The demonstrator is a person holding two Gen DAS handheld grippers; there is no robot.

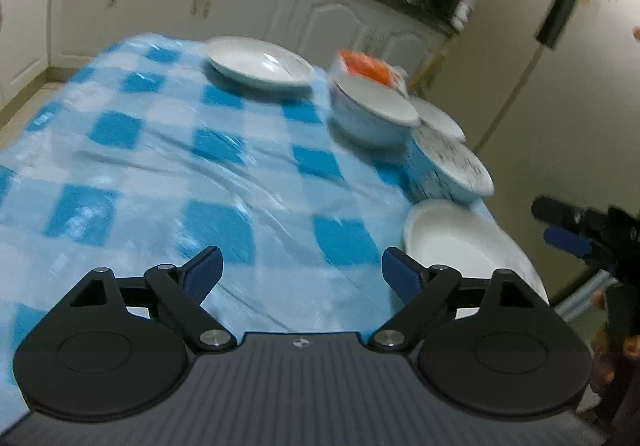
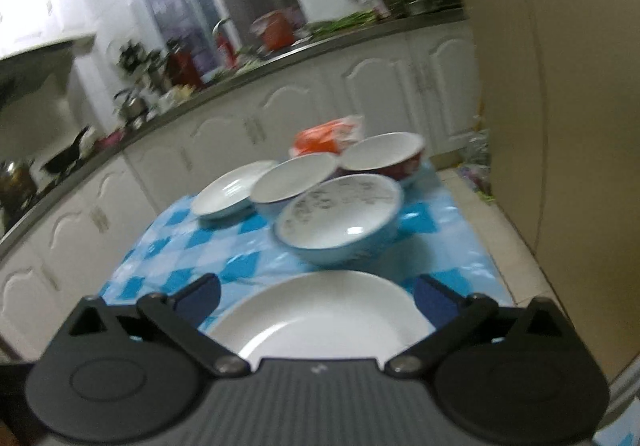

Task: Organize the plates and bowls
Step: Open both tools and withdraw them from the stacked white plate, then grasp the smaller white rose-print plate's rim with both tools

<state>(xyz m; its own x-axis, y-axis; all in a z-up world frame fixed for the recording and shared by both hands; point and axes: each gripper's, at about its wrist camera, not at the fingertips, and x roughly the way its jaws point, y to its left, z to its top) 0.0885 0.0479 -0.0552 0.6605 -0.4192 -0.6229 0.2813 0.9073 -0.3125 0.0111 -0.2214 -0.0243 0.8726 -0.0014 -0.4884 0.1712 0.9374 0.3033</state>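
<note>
A blue-and-white checked table (image 1: 160,166) holds the dishes. A near white plate (image 2: 320,318) (image 1: 452,242) lies at the table's edge, between the open fingers of my right gripper (image 2: 316,300), which is above it. Behind it stands a patterned blue bowl (image 2: 340,218) (image 1: 452,170), then a white bowl (image 2: 296,178) (image 1: 372,110), a red-sided bowl (image 2: 384,154) (image 1: 438,118) and a far white plate (image 2: 230,190) (image 1: 260,62). My left gripper (image 1: 302,274) is open and empty over the cloth. The right gripper also shows in the left wrist view (image 1: 564,226).
An orange packet (image 2: 328,136) (image 1: 368,66) lies behind the bowls. White kitchen cabinets (image 2: 280,106) under a cluttered counter run behind the table. A tall beige fridge (image 1: 560,86) stands to the right. Tiled floor (image 2: 480,198) lies past the table.
</note>
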